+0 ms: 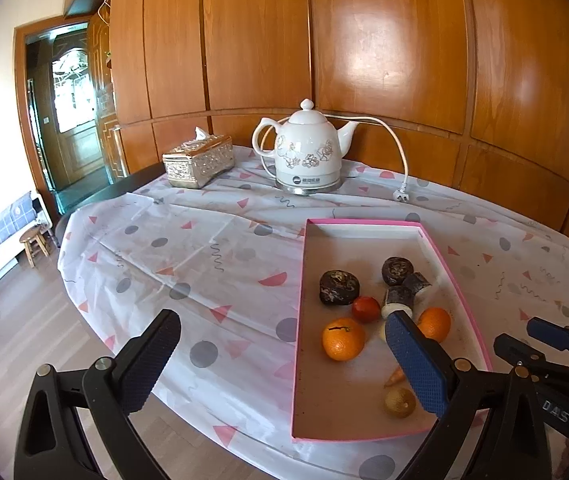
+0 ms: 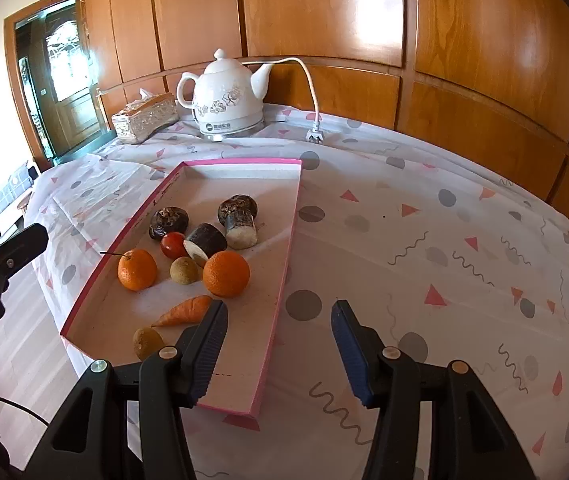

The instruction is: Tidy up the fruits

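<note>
Overall, the round surface (image 2: 424, 216), draped in a white cloth printed with grey dots and pink triangles, carries at its middle a shallow rectangular pink-rimmed cardboard tray (image 2: 291, 216). At twelve o'clock beyond the tray stands a white ceramic electric kettle (image 2: 226, 98) with floral print, and at eleven o'clock a silver embossed tissue box (image 2: 144, 118).

Progress: every piece of produce in view already lies inside the tray, and none shows on the cloth, so the gathering looks largely done; any finer sorting within the tray remains a matter of judgement. Contents, large to small: two round oranges (image 2: 226, 274), two dark wrinkled round fruits (image 2: 168, 220), two dark-skinned, white-fleshed cut stem pieces (image 2: 241, 226), a small orange carrot (image 2: 184, 312) at six o'clock, a small red tomato-like fruit (image 2: 173, 245), and two small tan round fruits (image 2: 183, 270).

Left gripper (image 1: 284, 364): fingers spread fully wide, holding nothing, poised over the tray's left edge.

Right gripper (image 2: 280, 352): fingers moderately apart, empty, straddling the tray's near right corner, not gripping it.
</note>
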`<action>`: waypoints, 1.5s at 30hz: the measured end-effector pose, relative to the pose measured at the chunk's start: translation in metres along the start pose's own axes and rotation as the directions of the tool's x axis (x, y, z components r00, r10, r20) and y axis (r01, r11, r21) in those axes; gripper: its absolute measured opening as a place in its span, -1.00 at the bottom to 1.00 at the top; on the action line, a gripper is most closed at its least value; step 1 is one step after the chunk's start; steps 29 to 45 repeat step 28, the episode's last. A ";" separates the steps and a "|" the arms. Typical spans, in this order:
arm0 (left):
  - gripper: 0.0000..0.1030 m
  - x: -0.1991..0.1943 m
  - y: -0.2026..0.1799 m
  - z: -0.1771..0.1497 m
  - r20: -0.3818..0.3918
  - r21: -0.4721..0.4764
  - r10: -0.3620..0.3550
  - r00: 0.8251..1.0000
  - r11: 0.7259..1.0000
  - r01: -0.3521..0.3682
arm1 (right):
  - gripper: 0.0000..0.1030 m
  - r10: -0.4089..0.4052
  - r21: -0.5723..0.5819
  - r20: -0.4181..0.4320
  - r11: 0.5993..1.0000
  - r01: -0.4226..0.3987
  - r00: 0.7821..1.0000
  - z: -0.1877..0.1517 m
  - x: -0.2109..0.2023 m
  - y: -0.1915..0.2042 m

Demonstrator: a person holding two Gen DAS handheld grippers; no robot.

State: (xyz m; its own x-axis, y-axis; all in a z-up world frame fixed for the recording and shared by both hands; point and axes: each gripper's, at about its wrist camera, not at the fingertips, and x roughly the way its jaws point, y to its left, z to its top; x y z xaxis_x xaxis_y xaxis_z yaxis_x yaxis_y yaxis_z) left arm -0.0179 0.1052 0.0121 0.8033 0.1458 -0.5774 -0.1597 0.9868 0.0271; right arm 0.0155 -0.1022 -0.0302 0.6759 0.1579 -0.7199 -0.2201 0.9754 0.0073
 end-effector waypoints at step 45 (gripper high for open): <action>0.99 0.001 0.001 -0.002 -0.001 -0.016 -0.008 1.000 1.000 0.008 | 0.06 0.003 -0.011 0.010 1.000 -0.003 1.000 0.002 -0.003 0.002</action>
